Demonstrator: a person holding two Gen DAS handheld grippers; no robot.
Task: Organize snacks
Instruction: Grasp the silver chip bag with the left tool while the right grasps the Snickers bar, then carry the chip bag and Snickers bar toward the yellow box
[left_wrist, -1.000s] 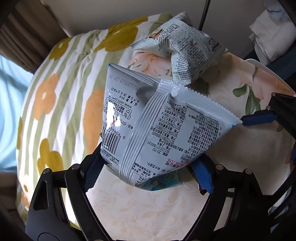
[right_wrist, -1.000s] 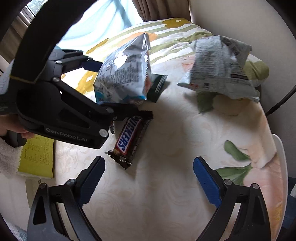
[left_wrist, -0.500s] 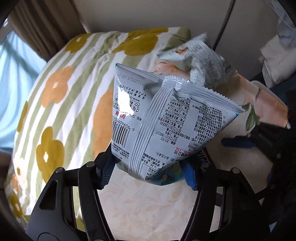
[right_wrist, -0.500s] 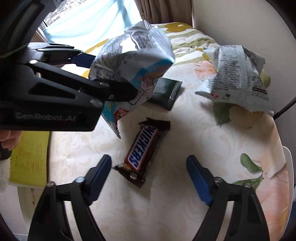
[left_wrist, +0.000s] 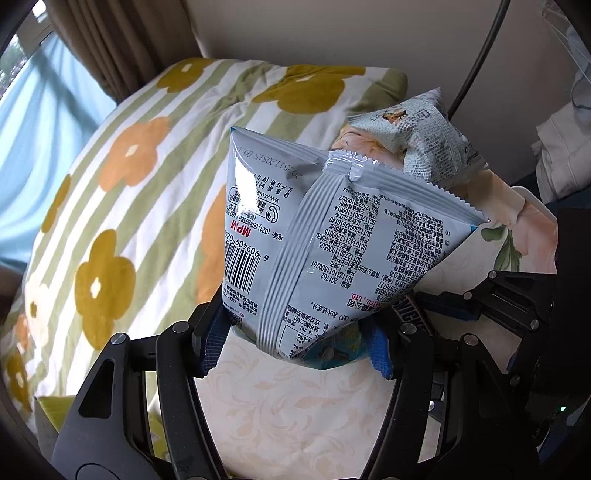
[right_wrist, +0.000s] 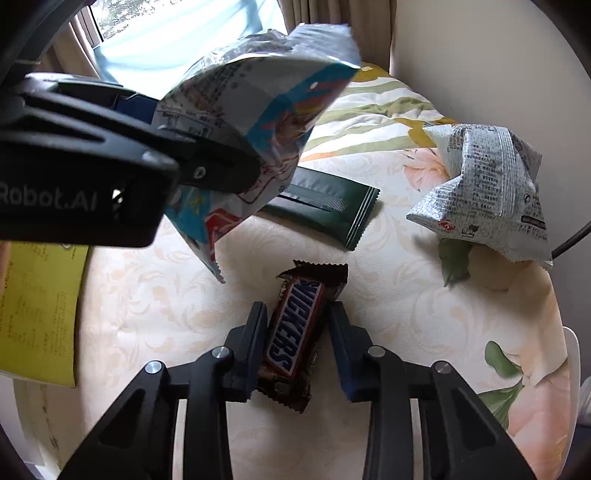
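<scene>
My left gripper (left_wrist: 295, 343) is shut on the lower end of a pale grey snack bag (left_wrist: 325, 251) and holds it up off the table. The right wrist view shows the same bag (right_wrist: 258, 110) hanging at the upper left. A Snickers bar (right_wrist: 295, 332) lies on the cream tablecloth (right_wrist: 147, 314). My right gripper (right_wrist: 297, 332) is closing on it, with a blue pad against each long side. The bar's end (left_wrist: 410, 314) peeks out behind the bag in the left wrist view.
A dark green packet (right_wrist: 325, 210) lies behind the Snickers bar. A crumpled grey snack bag (right_wrist: 487, 206) sits at the back right near a black cable (left_wrist: 476, 66). A yellow paper (right_wrist: 37, 314) lies at the left. A flowered striped cushion (left_wrist: 129, 203) borders the table.
The left gripper closed on the grey bag and lifted it. The right gripper moved forward over the Snickers bar and its wide jaws closed onto the bar's sides.
</scene>
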